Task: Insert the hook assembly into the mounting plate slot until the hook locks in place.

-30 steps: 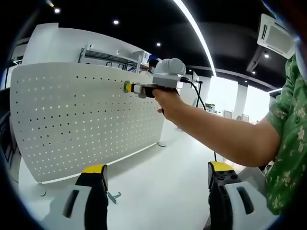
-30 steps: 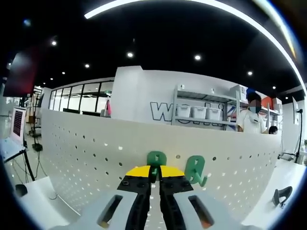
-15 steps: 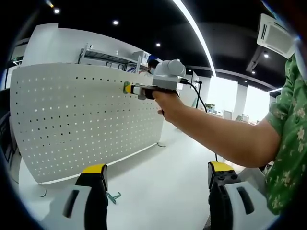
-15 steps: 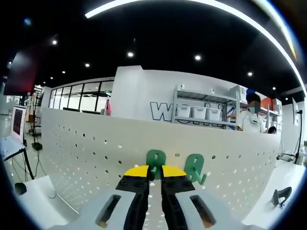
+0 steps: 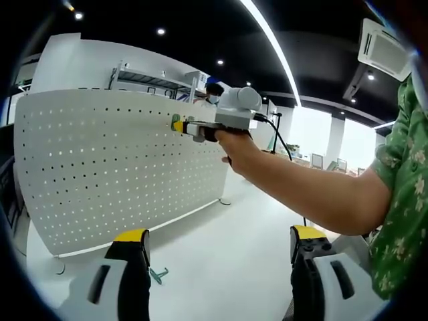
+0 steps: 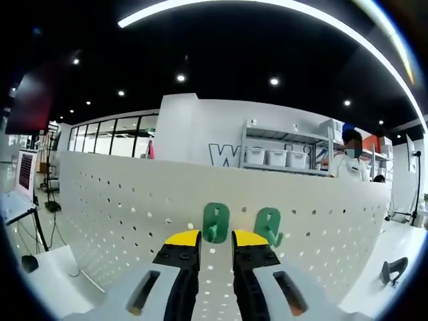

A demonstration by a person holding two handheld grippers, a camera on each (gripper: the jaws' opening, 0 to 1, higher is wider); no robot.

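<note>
Where the right gripper (image 6: 216, 239) points at the white pegboard (image 6: 120, 207), a green hook (image 6: 216, 223) hangs on the board just above and between its yellow-tipped jaws, which stand slightly apart with nothing in them. The hook's long axis runs up the board, its curled end toward the bottom. A second green hook (image 6: 269, 226) sits just beside it, tilted a little. The left gripper (image 5: 217, 237) hovers over the white table (image 5: 221, 254), jaws wide apart, empty; another small green hook (image 5: 158, 274) lies on the table by its left jaw.
</note>
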